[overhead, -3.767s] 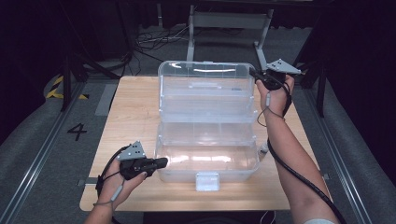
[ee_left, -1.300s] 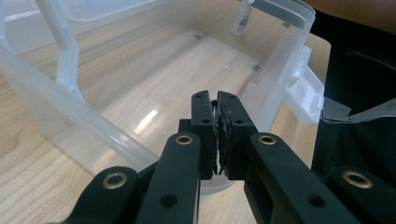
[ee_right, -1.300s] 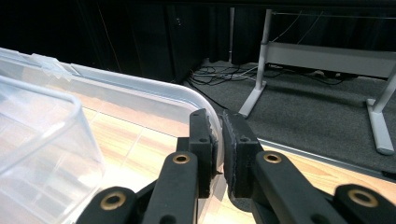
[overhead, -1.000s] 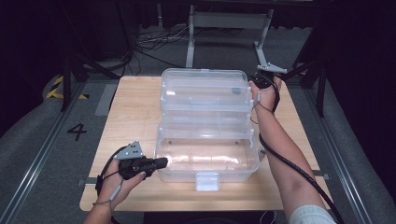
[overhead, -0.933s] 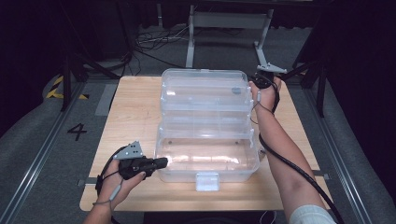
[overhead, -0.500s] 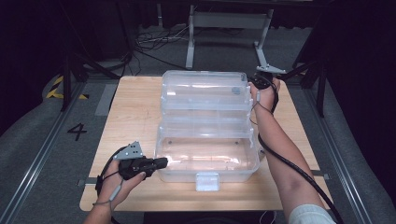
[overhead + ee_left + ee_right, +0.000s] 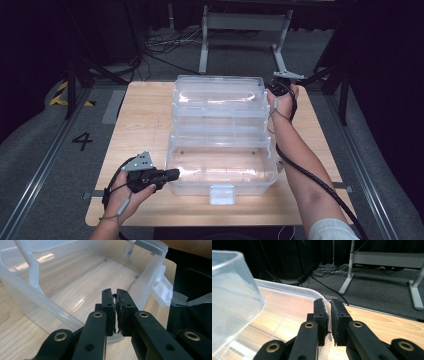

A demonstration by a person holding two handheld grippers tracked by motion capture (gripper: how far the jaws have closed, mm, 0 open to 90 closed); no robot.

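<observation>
A clear plastic tiered box (image 7: 220, 125) stands open on the wooden table (image 7: 145, 125), its trays stepped back above the bottom bin (image 7: 222, 167). My left gripper (image 7: 172, 173) lies level at the bin's near left corner. In the left gripper view its jaws (image 7: 115, 312) are pinched on the bin's rim (image 7: 50, 312). My right gripper (image 7: 270, 90) is at the far right corner of the top tier (image 7: 220, 90). In the right gripper view it (image 7: 328, 315) is shut on that tier's thin clear rim (image 7: 294, 291).
A white latch (image 7: 222, 194) sticks out of the bin's front wall near the table's front edge. Behind the table are a metal frame (image 7: 240, 22) and loose cables (image 7: 160, 45) on the floor. Bare tabletop lies left and right of the box.
Since the earliest frame the top tier has shifted slightly toward the near side, and my right gripper has moved in with it. The left gripper has stayed put.
</observation>
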